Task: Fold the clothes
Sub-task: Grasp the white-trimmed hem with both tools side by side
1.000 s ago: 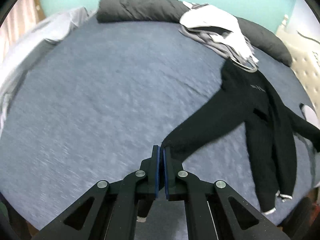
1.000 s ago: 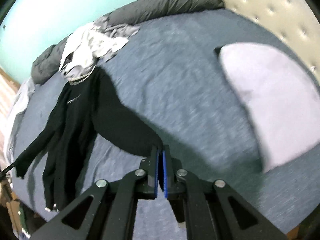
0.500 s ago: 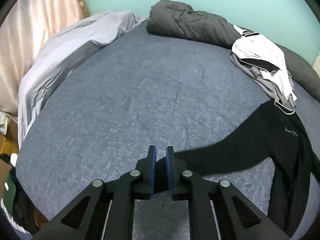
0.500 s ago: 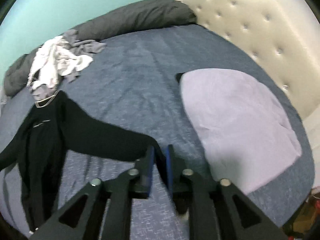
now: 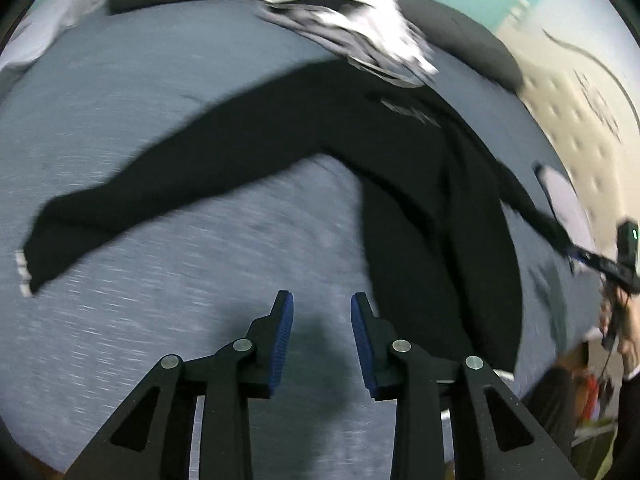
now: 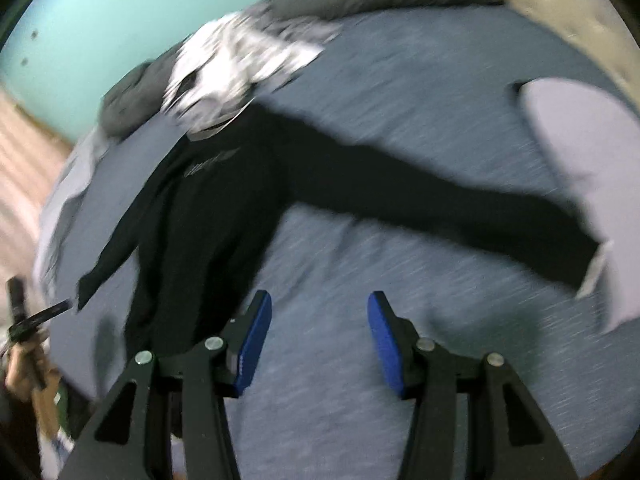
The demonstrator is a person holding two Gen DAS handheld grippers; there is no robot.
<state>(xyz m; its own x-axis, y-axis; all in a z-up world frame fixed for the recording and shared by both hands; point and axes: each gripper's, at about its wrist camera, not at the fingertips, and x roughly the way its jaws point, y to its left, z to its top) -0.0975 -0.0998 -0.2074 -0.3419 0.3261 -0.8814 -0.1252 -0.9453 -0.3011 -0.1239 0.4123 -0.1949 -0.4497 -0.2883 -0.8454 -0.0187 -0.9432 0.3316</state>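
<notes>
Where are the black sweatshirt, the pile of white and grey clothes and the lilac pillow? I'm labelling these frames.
black sweatshirt (image 5: 404,148): left wrist view, on its chest.
pile of white and grey clothes (image 6: 236,68): right wrist view, middle of the heap.
lilac pillow (image 6: 580,128): right wrist view, on its top face.

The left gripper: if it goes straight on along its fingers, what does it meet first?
Probably the bare blue-grey bed sheet. The left gripper has nothing between its opening jaws. The black sweatshirt lies further ahead and to the right, though blur makes depth uncertain.

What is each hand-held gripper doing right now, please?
Left hand-held gripper: opening, holding nothing.
Right hand-held gripper: opening, holding nothing.
</notes>
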